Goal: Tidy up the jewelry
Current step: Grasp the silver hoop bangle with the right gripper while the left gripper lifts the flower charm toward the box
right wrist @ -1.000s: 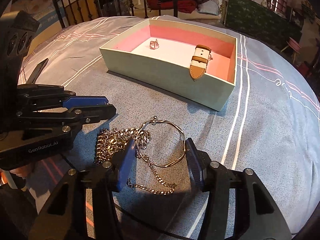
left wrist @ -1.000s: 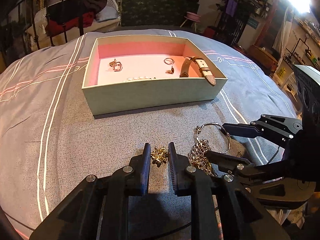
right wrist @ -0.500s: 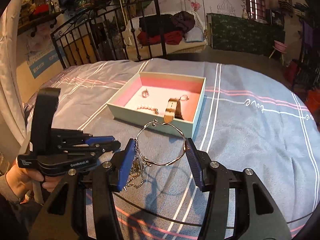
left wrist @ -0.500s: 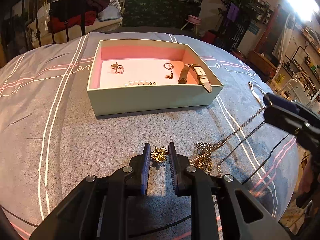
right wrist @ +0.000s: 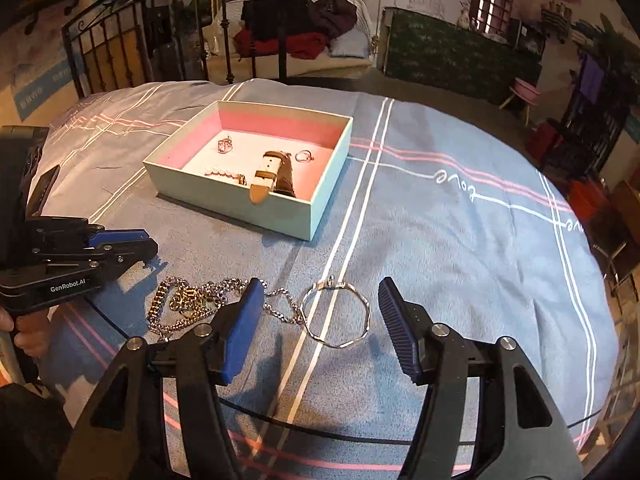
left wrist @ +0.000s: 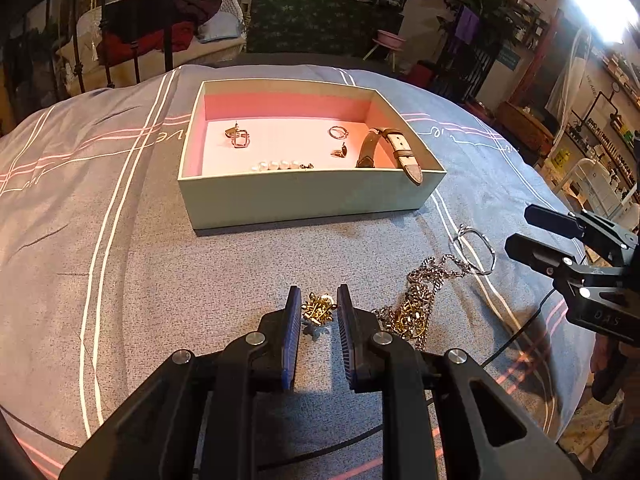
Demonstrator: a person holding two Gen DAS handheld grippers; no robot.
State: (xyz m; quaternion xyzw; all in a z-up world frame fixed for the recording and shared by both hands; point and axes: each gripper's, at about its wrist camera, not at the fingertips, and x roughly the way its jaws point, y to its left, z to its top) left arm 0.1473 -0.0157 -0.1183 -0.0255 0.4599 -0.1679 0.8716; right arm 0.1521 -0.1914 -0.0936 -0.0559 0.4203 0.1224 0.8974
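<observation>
A pale green box (left wrist: 304,196) with a pink lining sits on the bed; it also shows in the right wrist view (right wrist: 224,196). Inside lie a brown watch strap (left wrist: 394,148), a pearl string (left wrist: 276,165), a ring and earrings. My left gripper (left wrist: 319,312) is narrowly open around a small gold piece (left wrist: 318,309) on the cover. My right gripper (right wrist: 320,320) is open and empty, straddling a silver bangle (right wrist: 336,314) that lies flat, linked to a tangled pile of chains (right wrist: 188,302). The bangle (left wrist: 474,250) and chains (left wrist: 416,304) also show right of my left gripper.
The bed has a grey-blue cover (right wrist: 460,240) with white and pink stripes. A black iron bed frame (right wrist: 180,40) and piled clothes stand behind. A black cable (right wrist: 320,428) runs across the cover near my right gripper. Shelves and furniture fill the room at right.
My right gripper had lifted the bangle with its chain off the cover. Now it has opened wide and the bangle and chain lie flat on the cover. My left gripper stayed around the gold piece.
</observation>
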